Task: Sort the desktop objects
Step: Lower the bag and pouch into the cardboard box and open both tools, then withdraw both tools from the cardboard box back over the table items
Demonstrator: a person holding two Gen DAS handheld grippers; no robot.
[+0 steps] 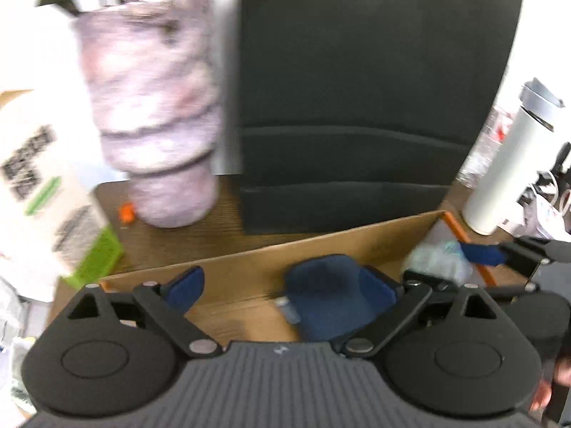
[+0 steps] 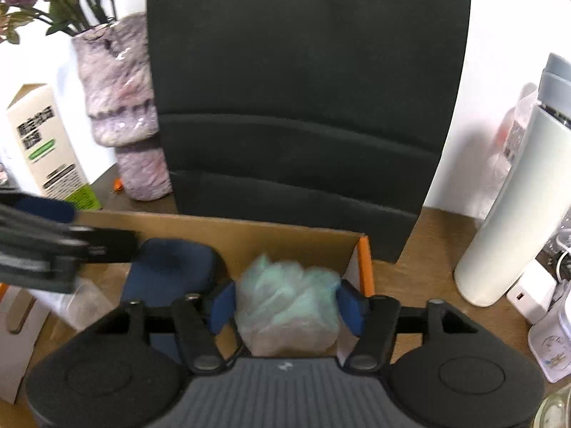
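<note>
From where I sit, the work surface is a dark brown wood-grain desk point(image 2: 433, 235). Behind it I see a white wall point(image 2: 499, 28), bright and evenly lit. A tall black padded chair back point(image 2: 307, 107), ribbed with horizontal seams, stands upright at the desk's far edge and fills the middle of both views. To its left a mottled pink-and-grey vase point(image 2: 121, 107) holds green stems point(image 2: 71, 0) with purplish flowers. The left wrist view is blurred.

The left gripper point(image 1: 285, 287) points steeply down, its jaws spread wide apart. The right gripper point(image 2: 289, 303), just to its right, tilts down likewise, jaws part open.
</note>
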